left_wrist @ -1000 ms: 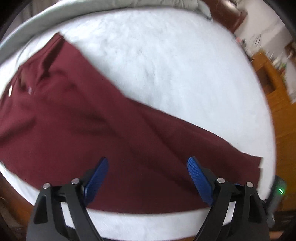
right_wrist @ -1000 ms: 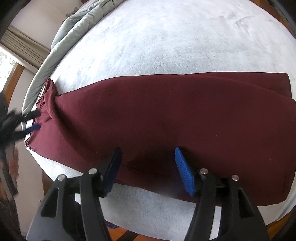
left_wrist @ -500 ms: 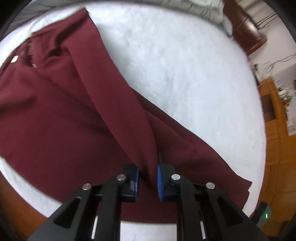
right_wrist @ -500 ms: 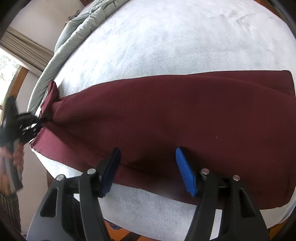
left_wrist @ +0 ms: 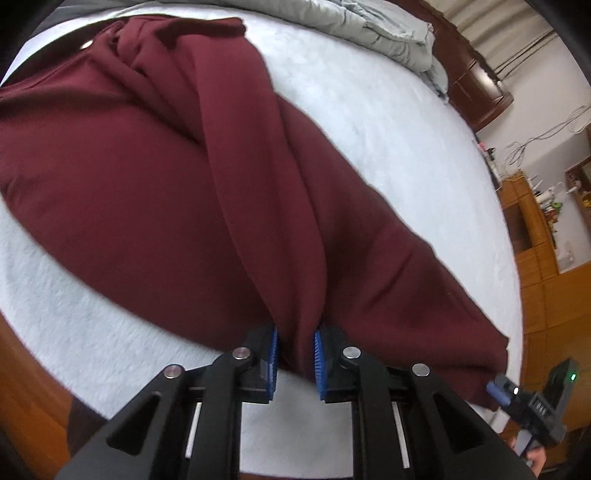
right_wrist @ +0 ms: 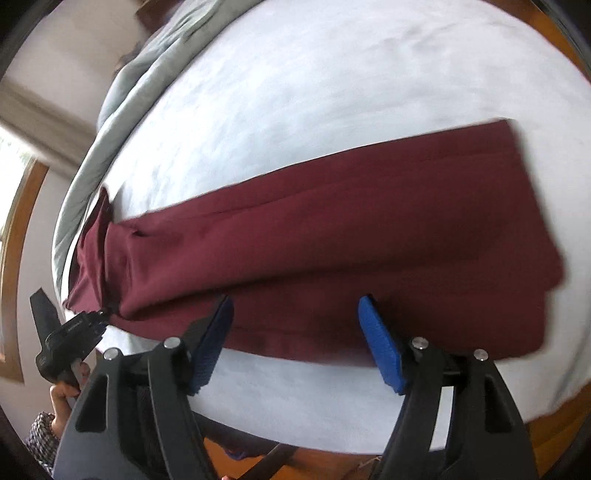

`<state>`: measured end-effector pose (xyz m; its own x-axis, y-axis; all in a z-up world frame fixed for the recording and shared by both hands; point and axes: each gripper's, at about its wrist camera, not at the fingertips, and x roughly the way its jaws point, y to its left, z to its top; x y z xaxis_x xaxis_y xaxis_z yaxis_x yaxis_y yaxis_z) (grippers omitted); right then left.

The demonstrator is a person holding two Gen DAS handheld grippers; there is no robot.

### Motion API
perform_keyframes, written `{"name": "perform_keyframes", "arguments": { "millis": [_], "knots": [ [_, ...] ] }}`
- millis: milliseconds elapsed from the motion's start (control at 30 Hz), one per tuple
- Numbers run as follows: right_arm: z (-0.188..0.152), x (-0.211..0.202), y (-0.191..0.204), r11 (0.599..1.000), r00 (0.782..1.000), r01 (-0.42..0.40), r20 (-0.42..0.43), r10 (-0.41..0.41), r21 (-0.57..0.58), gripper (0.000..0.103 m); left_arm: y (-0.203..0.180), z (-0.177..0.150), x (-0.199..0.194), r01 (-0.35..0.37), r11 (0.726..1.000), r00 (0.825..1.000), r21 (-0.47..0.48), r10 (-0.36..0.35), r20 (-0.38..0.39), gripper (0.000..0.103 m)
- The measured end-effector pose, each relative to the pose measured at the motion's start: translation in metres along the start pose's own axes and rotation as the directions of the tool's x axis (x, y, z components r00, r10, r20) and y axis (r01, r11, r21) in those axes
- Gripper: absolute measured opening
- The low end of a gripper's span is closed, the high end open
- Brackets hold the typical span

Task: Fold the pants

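Dark red pants (left_wrist: 155, 192) lie lengthwise across the white bed (left_wrist: 369, 110). My left gripper (left_wrist: 295, 354) is shut on a raised fold of the waist end, which stretches taut from its blue pads. In the right wrist view that same left gripper (right_wrist: 99, 314) pinches the pants (right_wrist: 332, 236) at their left end, where the cloth is doubled over. My right gripper (right_wrist: 297, 343) hovers at the near long edge of the leg end. Its jaws are opening, and the pads stand wide of the cloth without pressing on it. It also shows small as the right gripper (left_wrist: 498, 392) by the hem.
A grey duvet (left_wrist: 369, 26) is bunched along the bed's far side (right_wrist: 110, 129). A dark wooden headboard (left_wrist: 476, 85) and light wooden cabinets (left_wrist: 546, 277) stand beyond the bed. A hand (right_wrist: 62, 395) grips the left tool's handle. White bedding (right_wrist: 332, 74) extends behind the pants.
The left gripper went from wide open to shut on a fold of the pants and drew it toward the near edge, doubling the waist end over. The right gripper's jaws spread wider.
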<state>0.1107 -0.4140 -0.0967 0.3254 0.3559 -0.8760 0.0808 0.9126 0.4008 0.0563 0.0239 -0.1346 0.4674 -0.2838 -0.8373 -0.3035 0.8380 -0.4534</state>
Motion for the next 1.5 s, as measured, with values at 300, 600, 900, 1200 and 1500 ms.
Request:
{"name": "perform_keyframes", "arguments": {
  "millis": [300, 600, 900, 1200, 1500],
  "knots": [
    [-0.017, -0.045, -0.098, 0.964, 0.996, 0.06, 0.049, -0.075, 0.258, 0.071, 0.015, 0.014, -0.007, 0.08, 0.988, 0.996, -0.131, -0.084, -0.029, 0.032],
    [-0.042, -0.04, -0.134, 0.94, 0.998, 0.008, 0.051, -0.027, 0.34, 0.078, 0.006, 0.025, 0.008, 0.046, 0.992, 0.997, -0.117, -0.053, -0.056, 0.042],
    [-0.01, -0.082, -0.11, 0.979, 0.978, -0.036, 0.209, -0.007, 0.199, 0.012, 0.017, 0.032, 0.01, 0.075, 0.979, 0.994, -0.189, -0.089, -0.064, 0.044],
    [0.012, -0.129, -0.102, 0.995, 0.937, -0.038, 0.351, 0.005, 0.087, 0.011, -0.009, 0.007, 0.001, 0.176, 0.979, 0.984, -0.1, -0.173, 0.041, 0.04],
    [-0.016, -0.065, -0.14, 0.962, 0.98, 0.094, 0.148, -0.135, 0.258, 0.035, -0.01, 0.001, 0.019, 0.124, 0.989, 0.991, -0.082, -0.127, -0.039, 0.041]
  ]
}}
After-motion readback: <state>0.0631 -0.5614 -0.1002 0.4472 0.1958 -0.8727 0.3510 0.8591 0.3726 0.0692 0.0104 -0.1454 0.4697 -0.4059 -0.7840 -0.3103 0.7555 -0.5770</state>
